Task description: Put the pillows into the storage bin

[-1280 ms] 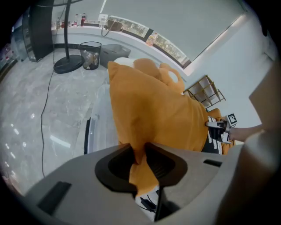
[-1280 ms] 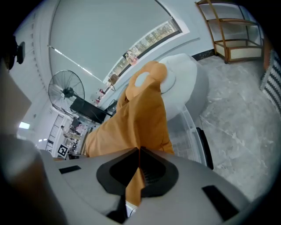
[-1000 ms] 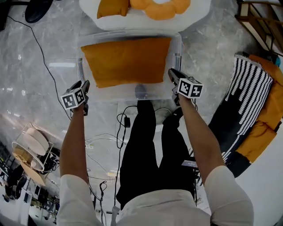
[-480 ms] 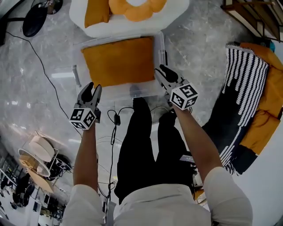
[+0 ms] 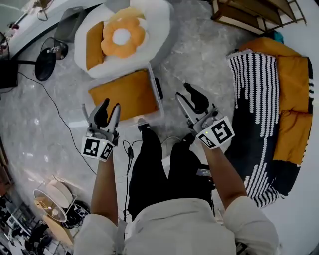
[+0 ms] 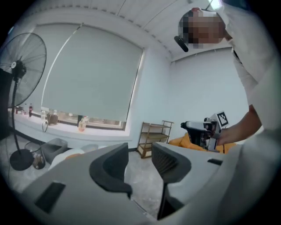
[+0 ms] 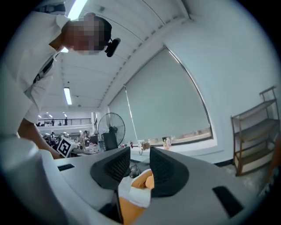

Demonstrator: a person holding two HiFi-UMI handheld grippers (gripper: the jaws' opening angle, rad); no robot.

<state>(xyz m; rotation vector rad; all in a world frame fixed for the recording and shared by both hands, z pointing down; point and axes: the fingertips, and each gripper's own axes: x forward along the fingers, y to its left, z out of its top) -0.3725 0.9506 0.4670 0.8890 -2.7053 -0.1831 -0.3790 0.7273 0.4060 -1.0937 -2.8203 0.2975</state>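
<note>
A flat orange pillow lies inside the clear storage bin on the floor ahead of the person's feet. More orange cushions rest on a white round seat behind the bin. My left gripper is raised near the bin's left corner. Its jaws are open after just closing a little, with nothing between them. My right gripper is held up to the right of the bin. Its jaws have just been opening and are empty.
A sofa at the right carries a black-and-white striped blanket and orange cushions. A wooden shelf stands at the top right. A fan base and cables lie on the marble floor.
Both grippers have lifted away from the bin's sides and now point roughly level. The right gripper's jaws went from shut to open. The pillow has stayed in the bin.
</note>
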